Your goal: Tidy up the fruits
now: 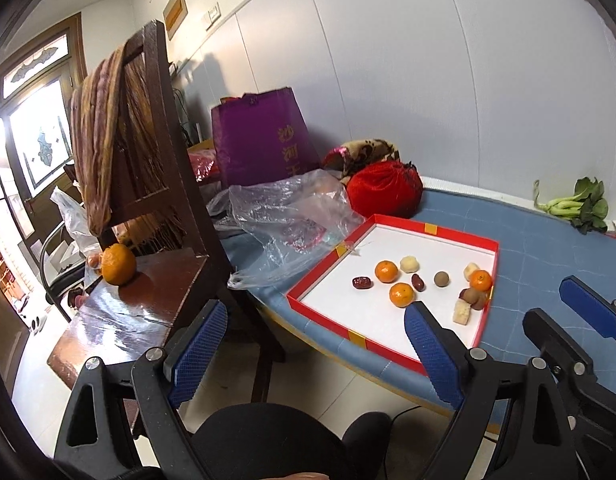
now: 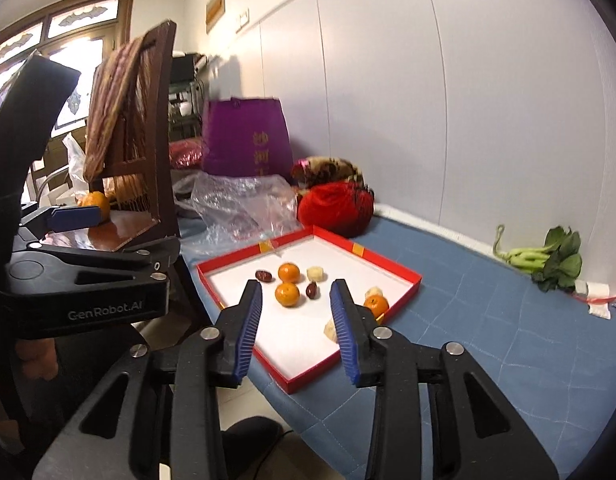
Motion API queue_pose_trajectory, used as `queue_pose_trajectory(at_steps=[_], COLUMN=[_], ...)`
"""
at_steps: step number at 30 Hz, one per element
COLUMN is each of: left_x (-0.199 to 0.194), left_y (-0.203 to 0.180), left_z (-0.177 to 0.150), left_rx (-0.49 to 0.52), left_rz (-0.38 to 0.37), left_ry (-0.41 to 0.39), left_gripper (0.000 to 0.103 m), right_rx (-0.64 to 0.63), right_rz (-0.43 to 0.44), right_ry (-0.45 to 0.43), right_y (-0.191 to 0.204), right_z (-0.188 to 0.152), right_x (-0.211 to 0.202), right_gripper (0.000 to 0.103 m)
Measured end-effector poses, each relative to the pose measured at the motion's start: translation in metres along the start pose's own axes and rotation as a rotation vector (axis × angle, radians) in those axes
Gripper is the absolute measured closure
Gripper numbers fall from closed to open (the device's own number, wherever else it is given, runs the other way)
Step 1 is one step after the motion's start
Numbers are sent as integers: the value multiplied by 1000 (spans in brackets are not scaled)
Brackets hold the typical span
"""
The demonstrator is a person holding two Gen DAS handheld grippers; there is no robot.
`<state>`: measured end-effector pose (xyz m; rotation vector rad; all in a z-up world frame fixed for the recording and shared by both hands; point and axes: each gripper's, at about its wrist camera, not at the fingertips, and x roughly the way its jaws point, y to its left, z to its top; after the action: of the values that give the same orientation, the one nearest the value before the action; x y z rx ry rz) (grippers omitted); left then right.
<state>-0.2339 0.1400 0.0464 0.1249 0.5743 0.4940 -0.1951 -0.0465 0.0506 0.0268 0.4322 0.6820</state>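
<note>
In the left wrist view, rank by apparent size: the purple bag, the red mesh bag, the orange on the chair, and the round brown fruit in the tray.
1. purple bag
2. red mesh bag
3. orange on the chair, though it sits nearer the camera, which inflates it
4. round brown fruit

Blown-out daylight from the window [image 1: 32, 128], fisheye-dark corners, sharp focus.

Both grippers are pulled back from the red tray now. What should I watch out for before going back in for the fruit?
1. The orange on the chair seat sits near its edge and might roll off if bumped.
2. Fruit crowds the red tray's right corner; a grasp there may catch a neighbouring piece.
3. The left hand-held gripper and right hand-held gripper are close together and could collide.
</note>
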Motion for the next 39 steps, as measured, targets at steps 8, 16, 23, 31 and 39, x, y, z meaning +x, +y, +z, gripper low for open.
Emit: queue_pose_trajectory(at_steps=[8, 16, 23, 31, 39], left_x=[-29, -46, -50, -50, -48], left_y=[4, 10, 12, 17, 19], left_z=[4, 6, 6, 5, 4], left_rx=[-10, -35, -49, -63, -70], left_rz=[18, 33, 36, 31, 29], left_ry=[-24, -33, -34, -34, -31], left_gripper=[12, 12, 12, 12, 12], right_rx=[-43, -36, -60, -79, -73], right_rz=[6, -5, -45, -68, -67], right_ry=[-72, -128, -168, -163, -171], right_y=[9, 11, 17, 23, 21], right_z=[4, 6, 2, -1, -1], right_x=[-15, -29, -35, -34, -35], right_gripper=[60, 44, 18, 17, 17])
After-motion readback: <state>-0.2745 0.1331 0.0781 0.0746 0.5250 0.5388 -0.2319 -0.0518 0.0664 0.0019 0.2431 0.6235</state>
